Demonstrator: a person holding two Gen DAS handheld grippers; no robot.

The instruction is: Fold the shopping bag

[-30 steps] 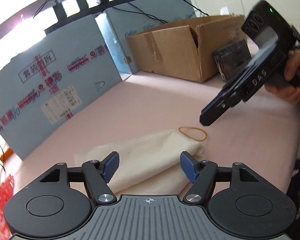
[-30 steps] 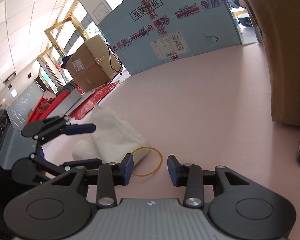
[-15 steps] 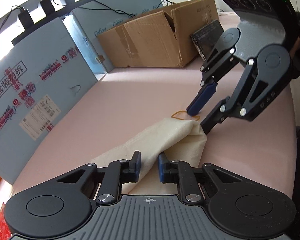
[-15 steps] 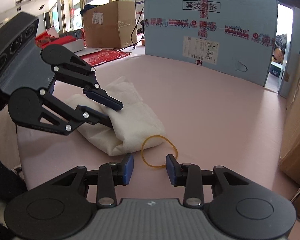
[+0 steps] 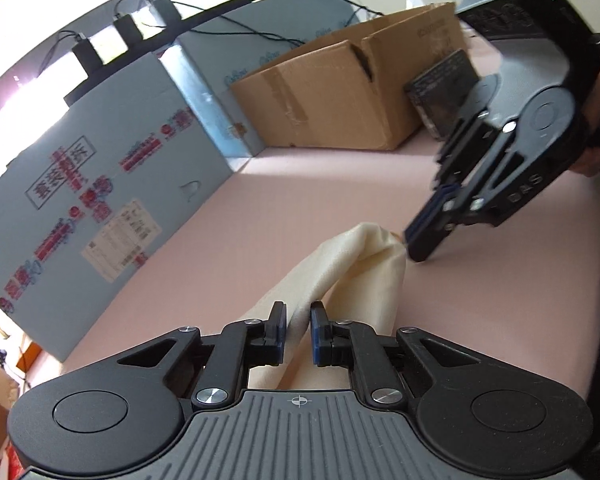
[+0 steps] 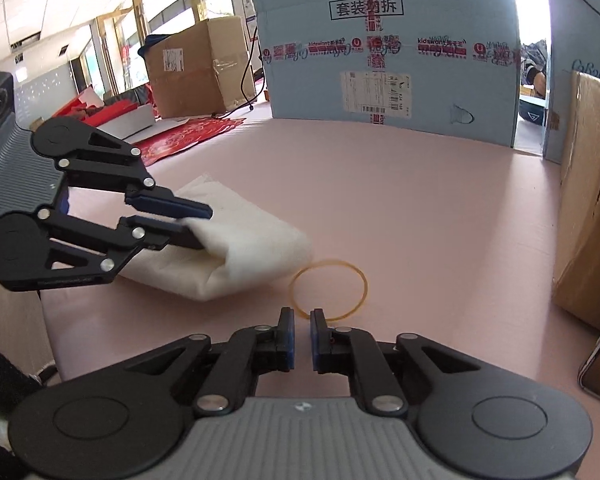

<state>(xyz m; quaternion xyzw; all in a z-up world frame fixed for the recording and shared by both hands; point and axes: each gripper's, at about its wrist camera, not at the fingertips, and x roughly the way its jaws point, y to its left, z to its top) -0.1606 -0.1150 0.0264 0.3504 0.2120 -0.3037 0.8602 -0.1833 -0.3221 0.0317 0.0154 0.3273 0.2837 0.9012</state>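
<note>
Tongs on the left [image 5: 298,322] were clamped on the folded cream shopping bag [image 5: 352,264]; the right tongs [image 6: 302,330] were narrowing at a rubber band [image 6: 328,289].

Cloth filled the narrow gap between the left pads, and the bag lay on the pink bench [image 6: 420,208], its near fold drawn up off the surface toward the left tongs. In the left wrist view the right tongs [image 5: 424,240] pointed down at the bench just beside the bag's far end. Their jaws had just been closing and stood nearly together with a slim gap left; the near edge of the yellow band sat at their tips, though whether the pads pinched it could not be told. A brown cardboard box [image 5: 340,96] and a blue printed carton [image 6: 388,52] stood at the far edge of the bench.
</note>
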